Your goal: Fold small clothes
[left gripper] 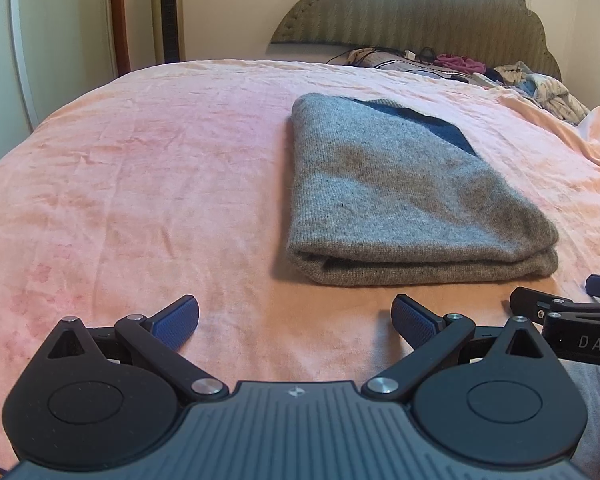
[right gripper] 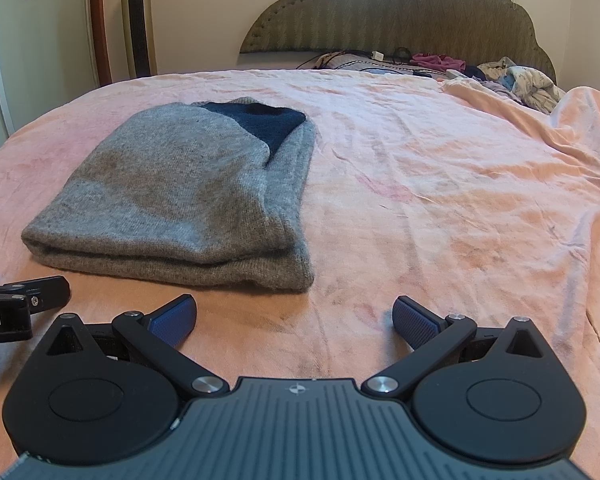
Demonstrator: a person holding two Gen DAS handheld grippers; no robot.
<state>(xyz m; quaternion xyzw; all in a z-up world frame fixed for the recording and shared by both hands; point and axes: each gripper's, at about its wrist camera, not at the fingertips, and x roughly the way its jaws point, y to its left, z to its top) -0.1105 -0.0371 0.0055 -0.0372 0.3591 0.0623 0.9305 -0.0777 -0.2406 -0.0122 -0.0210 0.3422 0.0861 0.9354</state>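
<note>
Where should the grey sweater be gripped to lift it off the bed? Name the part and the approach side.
Grip the near stacked edge of the grey sweater, coming in low from the front. The folded layers there form a thick lip facing both open grippers, the left gripper and the right gripper, so one finger could probably slide under against the pink blanket.

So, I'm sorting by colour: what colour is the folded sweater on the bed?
Grey knit with a dark navy patch at its far end; the sweater shows best in the right wrist view.
</note>
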